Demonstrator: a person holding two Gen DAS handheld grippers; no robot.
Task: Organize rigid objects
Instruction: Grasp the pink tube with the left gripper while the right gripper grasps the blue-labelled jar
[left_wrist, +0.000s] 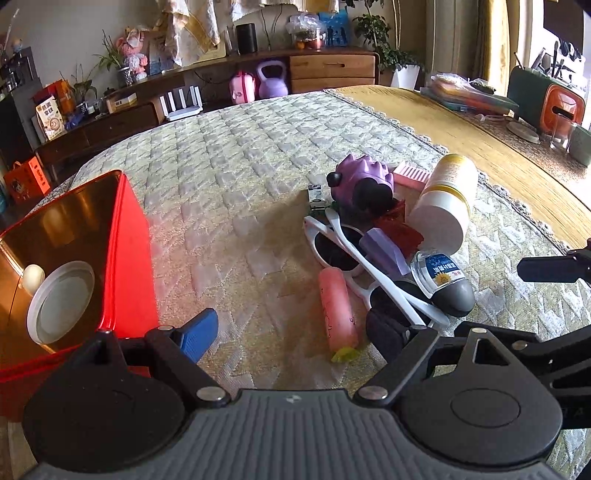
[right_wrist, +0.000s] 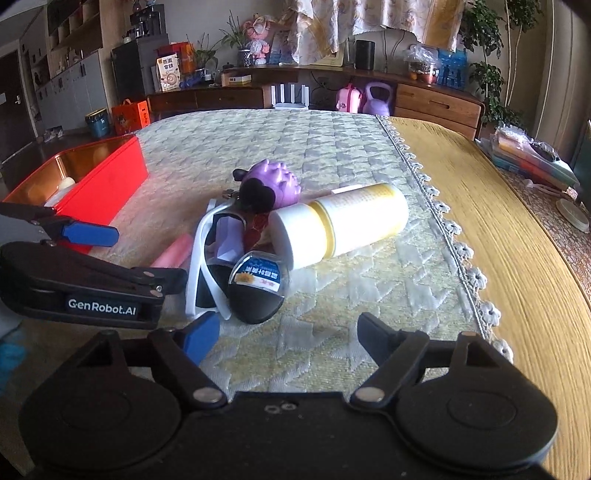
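A pile of objects lies on the quilted table: white sunglasses (left_wrist: 351, 254) (right_wrist: 201, 266), a pink tube (left_wrist: 338, 310) (right_wrist: 173, 253), a white and yellow bottle (left_wrist: 445, 199) (right_wrist: 343, 225), a small clear bottle with a dark cap (left_wrist: 445, 282) (right_wrist: 258, 291), and a purple spiky toy (left_wrist: 364, 181) (right_wrist: 271, 182). A red tin box (left_wrist: 125, 240) (right_wrist: 107, 181) stands at the left with a white lid (left_wrist: 61, 302) inside. My left gripper (left_wrist: 295, 332) (right_wrist: 144, 258) is open, just before the pink tube. My right gripper (right_wrist: 291, 332) is open, just before the small bottle.
A pink comb (left_wrist: 412, 175) and a red packet (left_wrist: 399, 225) lie in the pile. A yellow mat (right_wrist: 498, 221) covers the table's right side, with books (right_wrist: 532, 158) and a green and orange box (left_wrist: 546, 99) on it. A wooden sideboard (left_wrist: 332, 70) stands behind.
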